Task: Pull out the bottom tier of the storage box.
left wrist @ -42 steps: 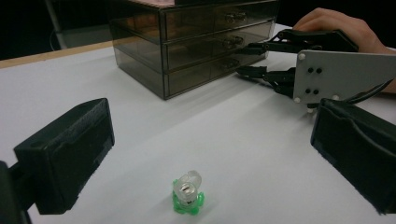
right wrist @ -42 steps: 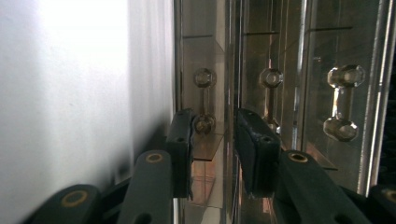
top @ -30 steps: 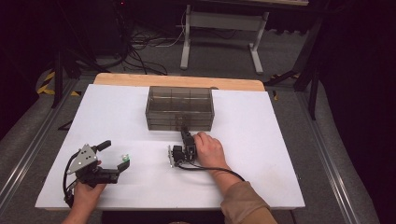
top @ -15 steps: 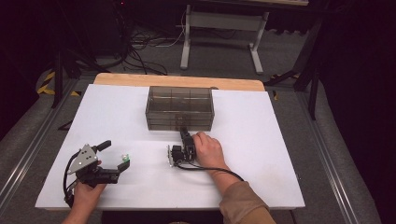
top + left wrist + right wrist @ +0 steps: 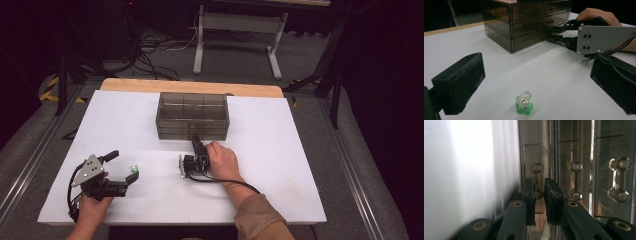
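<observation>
Pinching clear faceted handle (image 5: 538,180), right tongs (image 5: 539,192), smoky plastic drawers (image 5: 192,116)

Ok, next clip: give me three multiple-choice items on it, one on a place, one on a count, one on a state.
1. Where is the green ring?
A. on the table between the left gripper's jaws
B. inside a drawer
C. on top of the drawer box

2. How many drawer levels does the drawer box have?
A. one
B. three
C. five

3. How do the right gripper's jaws stand?
A. wide open above the box
B. closed on the ring
C. closed on the handle of the lowest drawer

Answers:
1 A: in the left gripper view the ring stands on the table between the left gripper's open jaws.
2 B: that view shows three stacked drawer fronts.
3 C: the right gripper view shows both jaws pinching that handle.
</observation>
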A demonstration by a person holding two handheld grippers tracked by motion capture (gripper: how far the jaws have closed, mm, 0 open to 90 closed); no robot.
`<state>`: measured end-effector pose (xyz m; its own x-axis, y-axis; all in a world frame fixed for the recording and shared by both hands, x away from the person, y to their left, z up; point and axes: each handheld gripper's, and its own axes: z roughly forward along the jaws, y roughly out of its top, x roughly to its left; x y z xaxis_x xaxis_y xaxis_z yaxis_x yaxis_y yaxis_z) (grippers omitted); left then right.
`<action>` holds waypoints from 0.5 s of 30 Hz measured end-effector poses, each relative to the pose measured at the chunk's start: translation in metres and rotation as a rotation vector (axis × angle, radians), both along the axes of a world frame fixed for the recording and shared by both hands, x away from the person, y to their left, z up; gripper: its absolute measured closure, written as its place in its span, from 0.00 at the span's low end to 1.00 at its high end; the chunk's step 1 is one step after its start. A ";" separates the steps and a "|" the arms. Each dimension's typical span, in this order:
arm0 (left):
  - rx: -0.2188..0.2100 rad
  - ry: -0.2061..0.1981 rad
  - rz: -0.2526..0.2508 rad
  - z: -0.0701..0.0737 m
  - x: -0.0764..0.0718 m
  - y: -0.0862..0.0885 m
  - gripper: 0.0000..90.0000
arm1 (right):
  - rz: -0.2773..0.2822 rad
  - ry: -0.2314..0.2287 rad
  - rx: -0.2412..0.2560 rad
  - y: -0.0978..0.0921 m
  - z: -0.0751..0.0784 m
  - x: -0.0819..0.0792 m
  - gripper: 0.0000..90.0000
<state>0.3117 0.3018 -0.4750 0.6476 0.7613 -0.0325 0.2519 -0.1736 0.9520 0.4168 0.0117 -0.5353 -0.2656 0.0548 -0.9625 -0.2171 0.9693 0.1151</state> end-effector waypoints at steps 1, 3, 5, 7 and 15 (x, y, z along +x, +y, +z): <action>0.001 -0.001 0.000 0.000 0.000 0.000 0.01 | 0.003 0.001 -0.004 0.000 0.001 0.000 0.89; 0.001 -0.001 0.000 0.000 0.000 0.000 0.01 | 0.003 0.005 0.001 0.000 0.001 0.000 0.89; -0.001 0.000 0.001 0.000 0.000 0.000 0.01 | -0.001 0.020 0.015 -0.001 0.002 -0.001 0.89; -0.002 0.000 0.000 0.000 0.000 0.000 0.01 | -0.001 0.026 0.022 -0.001 0.003 -0.001 0.89; -0.004 -0.003 0.000 0.000 0.000 0.000 0.01 | 0.002 0.041 0.053 -0.005 0.008 -0.011 0.89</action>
<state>0.3116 0.3022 -0.4751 0.6478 0.7611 -0.0336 0.2494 -0.1702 0.9533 0.4054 0.0072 -0.5277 -0.3052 0.1049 -0.9465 -0.2131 0.9612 0.1753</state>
